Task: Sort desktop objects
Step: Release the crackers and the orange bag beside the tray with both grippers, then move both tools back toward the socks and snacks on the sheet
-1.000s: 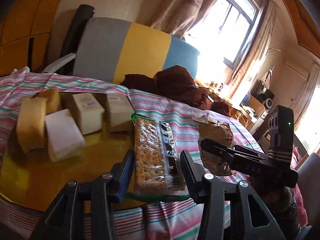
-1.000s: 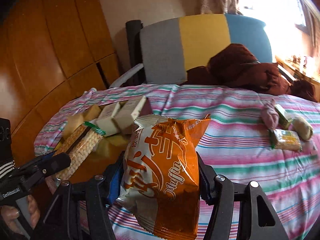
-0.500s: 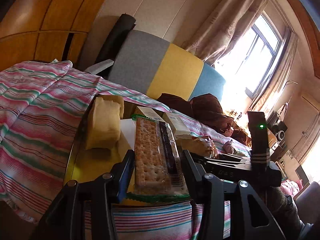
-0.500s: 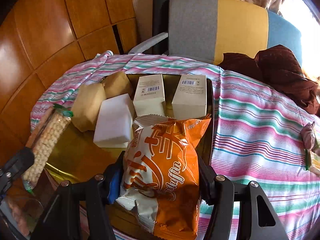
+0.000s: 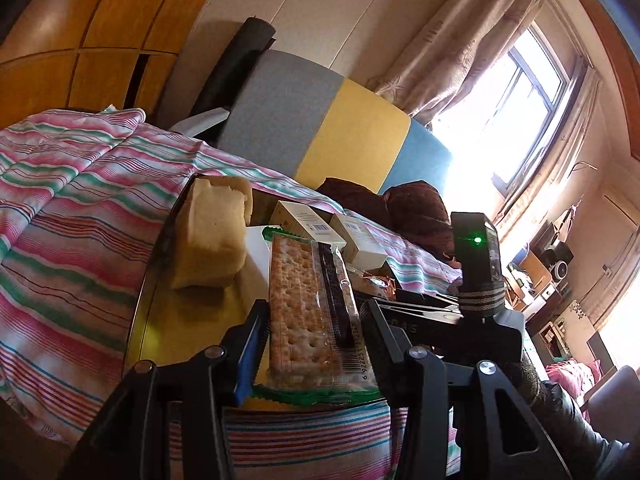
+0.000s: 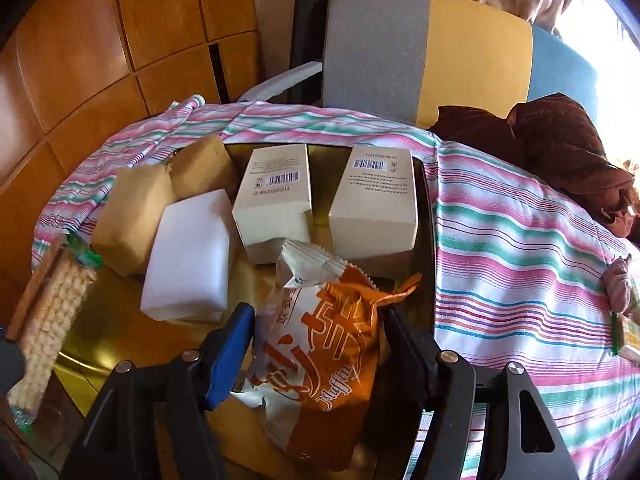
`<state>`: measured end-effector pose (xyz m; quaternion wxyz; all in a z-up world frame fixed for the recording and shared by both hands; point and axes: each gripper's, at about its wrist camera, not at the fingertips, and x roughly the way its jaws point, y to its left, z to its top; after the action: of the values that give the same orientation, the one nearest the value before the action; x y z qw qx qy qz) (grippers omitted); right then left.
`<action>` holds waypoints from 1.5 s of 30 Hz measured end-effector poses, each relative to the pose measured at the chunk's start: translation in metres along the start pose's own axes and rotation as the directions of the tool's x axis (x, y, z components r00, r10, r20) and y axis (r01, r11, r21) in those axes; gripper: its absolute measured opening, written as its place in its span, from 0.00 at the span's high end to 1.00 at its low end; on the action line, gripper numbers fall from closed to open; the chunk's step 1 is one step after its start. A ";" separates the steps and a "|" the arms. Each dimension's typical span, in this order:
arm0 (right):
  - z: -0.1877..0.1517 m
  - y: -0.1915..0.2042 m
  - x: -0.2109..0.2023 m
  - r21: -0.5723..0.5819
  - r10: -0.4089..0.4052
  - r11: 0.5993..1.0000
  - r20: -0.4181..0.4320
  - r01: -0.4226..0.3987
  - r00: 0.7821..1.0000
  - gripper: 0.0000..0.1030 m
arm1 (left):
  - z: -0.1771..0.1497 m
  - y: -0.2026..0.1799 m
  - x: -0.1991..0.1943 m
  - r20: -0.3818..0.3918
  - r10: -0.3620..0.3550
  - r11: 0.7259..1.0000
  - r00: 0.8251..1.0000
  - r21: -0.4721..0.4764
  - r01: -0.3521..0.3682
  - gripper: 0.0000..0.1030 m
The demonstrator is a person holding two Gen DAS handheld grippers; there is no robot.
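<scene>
The tray (image 6: pixel 120 336) lies on the striped cloth (image 6: pixel 520 248), ahead of the right tool (image 6: pixel 320 344), which holds the muffin bag (image 6: pixel 332 352) over it. In the tray, beyond the bag, stand 2 boxes (image 6: pixel 276 196) side by side; to their left lie a block (image 6: pixel 188 264) and 2 sponges (image 6: pixel 132 216). Far left, the left tool (image 5: pixel 312 336) holds the cracker pack (image 5: pixel 304 308) over the tray's near edge.

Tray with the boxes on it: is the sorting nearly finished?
Partly. Two boxes, a white block and sponges already sit on the tray. The left gripper holds the crackers and the right gripper the muffin bag over it. Small items remain on the striped cloth.
</scene>
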<state>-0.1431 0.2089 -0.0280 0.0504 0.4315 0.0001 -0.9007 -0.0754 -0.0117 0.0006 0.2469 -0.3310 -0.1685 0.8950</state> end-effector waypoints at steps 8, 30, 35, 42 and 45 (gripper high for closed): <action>-0.023 -0.019 -0.043 0.051 0.041 0.998 0.129 -0.048 0.991 0.23 | 0.014 -0.017 0.019 -0.028 0.026 1.000 0.999 0.016 -0.025 0.54; -0.102 -0.134 -0.064 0.358 0.019 0.931 0.160 -0.077 0.987 0.21 | -0.013 -0.034 0.033 -0.176 0.112 0.992 0.978 0.084 -0.099 0.54; -0.110 -0.147 -0.058 0.401 0.012 0.914 0.141 -0.068 0.990 0.21 | -0.028 -0.034 0.039 -0.208 0.122 0.990 0.971 0.100 -0.103 0.54; -0.114 -0.145 -0.055 0.390 -0.005 0.920 0.124 -0.044 0.992 0.20 | -0.020 -0.038 0.065 -0.220 0.114 0.989 0.969 0.122 -0.088 0.54; -0.115 -0.143 -0.054 0.381 -0.012 0.924 0.117 -0.034 0.993 0.20 | -0.020 -0.041 0.072 -0.227 0.112 0.987 0.967 0.135 -0.083 0.54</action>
<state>-0.0332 0.3607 -0.0644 -0.0296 0.3793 -0.1810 -0.9069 -0.0957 0.0643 -0.0318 0.2407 -0.4261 -0.0657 0.8696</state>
